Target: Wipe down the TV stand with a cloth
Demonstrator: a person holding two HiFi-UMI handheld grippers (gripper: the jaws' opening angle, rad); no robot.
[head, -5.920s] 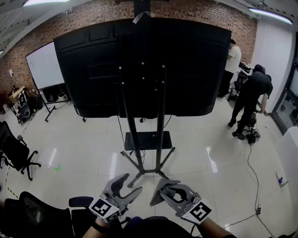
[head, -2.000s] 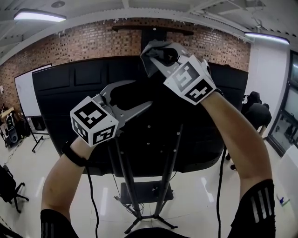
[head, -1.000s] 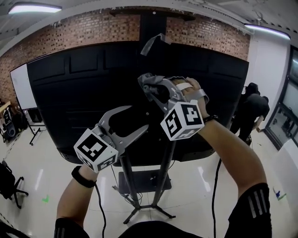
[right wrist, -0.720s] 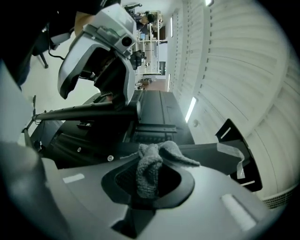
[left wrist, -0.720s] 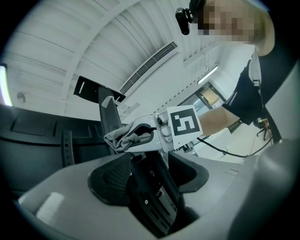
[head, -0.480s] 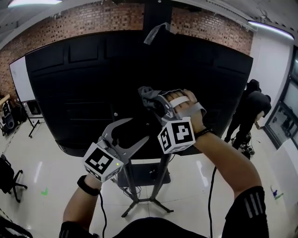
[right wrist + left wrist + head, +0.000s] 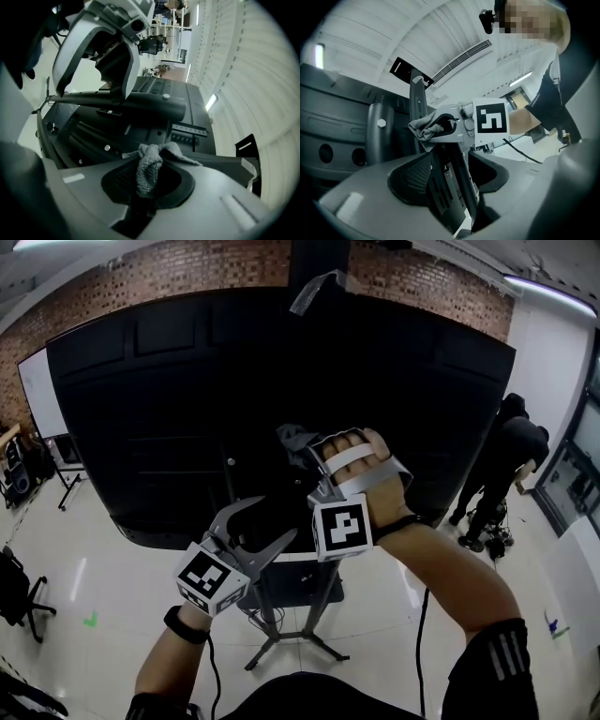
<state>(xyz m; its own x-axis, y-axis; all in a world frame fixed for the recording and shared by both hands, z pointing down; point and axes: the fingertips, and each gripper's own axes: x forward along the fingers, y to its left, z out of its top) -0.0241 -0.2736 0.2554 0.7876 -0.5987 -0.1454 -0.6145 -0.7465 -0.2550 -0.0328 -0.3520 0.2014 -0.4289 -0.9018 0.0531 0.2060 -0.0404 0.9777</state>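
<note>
- Cloth [image 7: 292, 439], grey and crumpled, sits in the head view at the tip of the right gripper [image 7: 300, 450], raised in front of the black back of the television [image 7: 141, 399], by the right-hand upright of the TV stand [image 7: 277, 637].
- A hand [image 7: 362, 471] wraps the right gripper above its marker cube [image 7: 339, 529].
- Lower and further left, the left gripper [image 7: 278, 518] has its jaws spread wide with nothing in them, near the stand's left upright [image 7: 231, 495].
- A person [image 7: 507, 463] bends over at the far right, and a whiteboard [image 7: 32, 390] stands at the left.
- In the left gripper view, the left gripper [image 7: 450, 180] is wide apart and empty. Beyond the gap, the cloth [image 7: 422, 129] rests against or just beside a dark upright [image 7: 417, 101]; actual contact cannot be told.
- In the right gripper view, the right gripper [image 7: 149, 180] is clamped on the cloth [image 7: 149, 168], which bunches out above the jaws.
- Behind it, a stand bar [image 7: 140, 106] crosses the television's back, with the left gripper [image 7: 101, 51] above it.
</note>
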